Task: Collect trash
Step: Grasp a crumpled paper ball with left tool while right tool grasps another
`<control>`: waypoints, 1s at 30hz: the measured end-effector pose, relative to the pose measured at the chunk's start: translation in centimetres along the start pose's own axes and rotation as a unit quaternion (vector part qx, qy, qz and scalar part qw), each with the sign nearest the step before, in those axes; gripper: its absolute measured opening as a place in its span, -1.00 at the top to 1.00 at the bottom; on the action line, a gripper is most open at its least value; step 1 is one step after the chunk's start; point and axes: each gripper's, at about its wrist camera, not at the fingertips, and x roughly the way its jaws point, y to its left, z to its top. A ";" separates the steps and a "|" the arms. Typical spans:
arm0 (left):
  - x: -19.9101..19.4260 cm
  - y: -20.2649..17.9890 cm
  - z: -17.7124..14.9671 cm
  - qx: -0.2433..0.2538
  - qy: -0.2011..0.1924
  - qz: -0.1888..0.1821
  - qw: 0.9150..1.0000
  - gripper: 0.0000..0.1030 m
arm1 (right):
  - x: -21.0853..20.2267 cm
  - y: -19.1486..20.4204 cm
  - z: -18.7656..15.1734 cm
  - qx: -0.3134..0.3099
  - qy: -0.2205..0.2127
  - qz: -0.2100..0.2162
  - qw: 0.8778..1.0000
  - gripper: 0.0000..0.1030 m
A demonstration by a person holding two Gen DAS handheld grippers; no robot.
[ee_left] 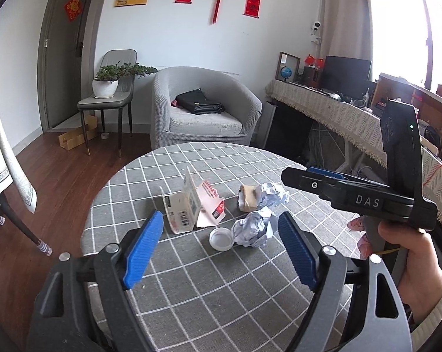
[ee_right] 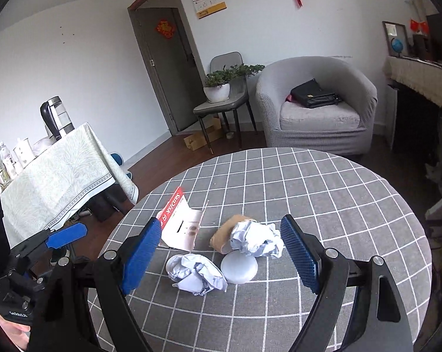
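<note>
Trash lies in the middle of a round table with a grey checked cloth (ee_left: 209, 281) (ee_right: 338, 205). There is a torn red and white carton (ee_left: 191, 205) (ee_right: 179, 228), a brown paper wad (ee_left: 247, 201) (ee_right: 223, 231), two crumpled white paper balls (ee_left: 251, 230) (ee_left: 272, 195) (ee_right: 254, 239) (ee_right: 197, 272) and a white plastic lid (ee_left: 221, 239) (ee_right: 240, 268). My left gripper (ee_left: 221, 249) is open and empty, hovering just before the lid. My right gripper (ee_right: 221, 255) is open and empty over the paper balls; it also shows in the left wrist view (ee_left: 323, 176).
A grey armchair (ee_left: 206, 108) with a black bag stands behind the table. A chair with a potted plant (ee_left: 109, 82) is by the door. A clothed desk (ee_left: 352, 114) runs along the right, another clothed table (ee_right: 59, 170) on the left.
</note>
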 end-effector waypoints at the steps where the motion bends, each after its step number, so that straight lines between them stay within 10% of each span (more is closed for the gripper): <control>1: 0.5 -0.2 0.1 0.001 0.003 -0.004 1.000 -0.62 | -0.2 -0.5 -0.1 0.006 0.000 -0.002 1.000 -0.63; 18: 8.3 -1.8 -1.3 -0.008 0.090 -0.035 0.995 -0.55 | 0.2 -6.6 -1.1 0.181 0.005 0.039 0.983 -0.68; 30: 10.3 -2.0 -1.2 -0.024 0.127 -0.055 0.990 -0.04 | 3.0 -7.5 -2.5 0.235 0.048 0.061 0.969 -0.68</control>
